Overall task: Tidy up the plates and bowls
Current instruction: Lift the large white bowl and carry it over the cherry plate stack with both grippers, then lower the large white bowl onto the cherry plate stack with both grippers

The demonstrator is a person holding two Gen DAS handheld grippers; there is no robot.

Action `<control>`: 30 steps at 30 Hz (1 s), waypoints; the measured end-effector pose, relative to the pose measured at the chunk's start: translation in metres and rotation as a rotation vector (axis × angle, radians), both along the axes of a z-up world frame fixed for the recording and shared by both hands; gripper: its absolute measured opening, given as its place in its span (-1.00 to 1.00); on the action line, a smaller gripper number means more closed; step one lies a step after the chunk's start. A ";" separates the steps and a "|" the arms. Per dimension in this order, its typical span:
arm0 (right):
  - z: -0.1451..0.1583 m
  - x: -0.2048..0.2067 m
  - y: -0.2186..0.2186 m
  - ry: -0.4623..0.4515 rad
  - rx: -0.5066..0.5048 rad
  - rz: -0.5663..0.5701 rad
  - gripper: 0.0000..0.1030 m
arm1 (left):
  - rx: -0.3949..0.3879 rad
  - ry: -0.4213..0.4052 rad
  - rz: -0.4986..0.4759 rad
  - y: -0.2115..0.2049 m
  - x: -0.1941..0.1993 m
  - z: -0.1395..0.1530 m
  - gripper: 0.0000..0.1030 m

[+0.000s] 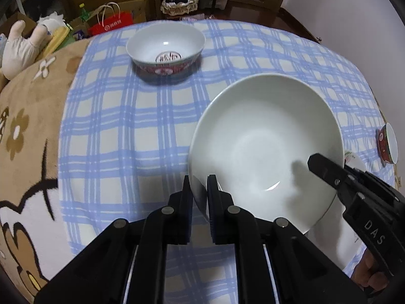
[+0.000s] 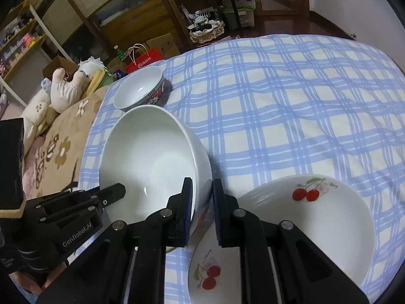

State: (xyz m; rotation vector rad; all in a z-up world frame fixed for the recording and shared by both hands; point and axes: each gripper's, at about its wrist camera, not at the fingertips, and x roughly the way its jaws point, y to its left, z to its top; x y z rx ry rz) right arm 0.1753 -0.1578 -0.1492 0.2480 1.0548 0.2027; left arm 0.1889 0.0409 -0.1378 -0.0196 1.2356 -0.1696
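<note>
**Big white bowl held at both rims, sorting barely begun**

Left wrist view: the left gripper point(image 1: 200, 197) has its jaws nearly closed, pinching the near-left rim of the large white bowl point(image 1: 265, 149), one pad inside and one outside the wall. The right gripper point(image 1: 326, 169) comes in from the right and clamps the bowl's right rim. The bowl sits tilted over the blue checked cloth point(image 1: 121, 116); whether its base touches the cloth cannot be told. Far and to the left stands a patterned bowl point(image 1: 165, 46), alone and upright. At the far right edge a second patterned bowl point(image 1: 388, 143) shows, partly cut off by the frame.

Right wrist view: the right gripper point(image 2: 202, 202) is almost shut on the white bowl's point(image 2: 152, 157) right rim, with the left gripper point(image 2: 111, 195) holding the opposite side. Just right of the bowl and near the camera lie two cherry plates: a deeper cherry plate point(image 2: 316, 217) to the right and a flatter cherry plate point(image 2: 215, 273) nearest, overlapping at their edges. The patterned bowl point(image 2: 141, 91) stands just beyond the white bowl on the far left.

Judging progress: the bowls stand apart and unstacked, and the plates look only loosely gathered. The white bowl seems to be the piece in hand; nesting the bowls and squaring the plates is left to do
</note>
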 end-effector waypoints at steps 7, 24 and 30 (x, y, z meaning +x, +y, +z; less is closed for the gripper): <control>-0.007 0.002 0.004 -0.012 0.006 -0.020 -0.69 | -0.016 0.006 0.000 0.007 0.004 -0.004 -0.79; -0.011 0.003 0.010 -0.027 -0.049 -0.023 -0.68 | -0.052 0.008 0.024 0.009 0.006 -0.005 -0.80; -0.012 0.003 0.008 -0.007 -0.034 -0.040 -0.68 | -0.059 0.002 0.026 0.010 0.007 -0.004 -0.80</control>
